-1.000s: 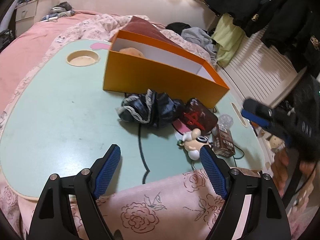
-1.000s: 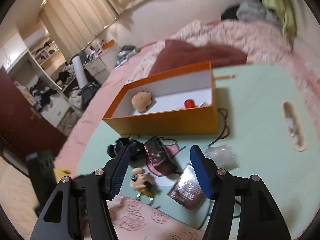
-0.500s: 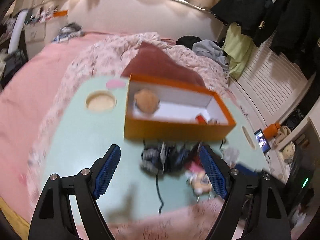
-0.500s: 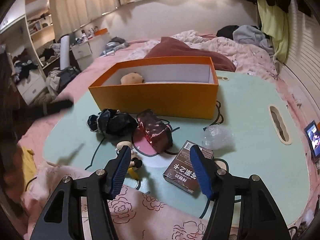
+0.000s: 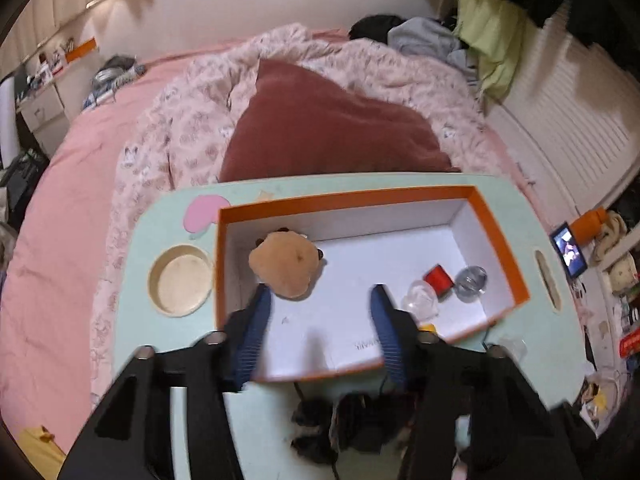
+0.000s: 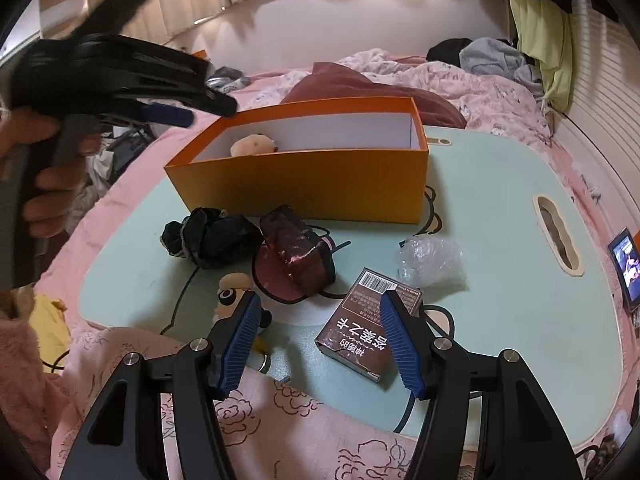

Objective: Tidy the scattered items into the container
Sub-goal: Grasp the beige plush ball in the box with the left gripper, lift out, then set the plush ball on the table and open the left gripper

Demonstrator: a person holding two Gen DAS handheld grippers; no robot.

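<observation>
An orange box [image 5: 496, 240] [image 6: 320, 184] stands on a mint green lap table [image 6: 500, 248]. It holds a tan plush [image 5: 286, 266], a red item [image 5: 438, 278] and clear bits [image 5: 472, 280]. My left gripper [image 5: 320, 296] is open and empty, held high over the box; it also shows at upper left in the right wrist view [image 6: 172, 114]. My right gripper [image 6: 318, 304] is open and empty, low over the table's near edge. In front of the box lie a black cloth bundle [image 6: 208, 236], a dark red pouch [image 6: 300, 252], a brown carton [image 6: 368, 332], crumpled clear plastic [image 6: 434, 260] and a small figurine [image 6: 236, 292].
The table rests on a pink bed with a floral quilt [image 5: 192, 120] and a maroon pillow [image 5: 328, 124]. A round cup recess [image 5: 182, 280] is left of the box, a slot [image 6: 558, 236] at the right. A black cable [image 6: 440, 320] runs under the carton. A lit phone [image 6: 628, 264] lies right.
My left gripper has risen from the table's near edge to high above the box and looks down into it. My right gripper has dropped lower and closer to the carton.
</observation>
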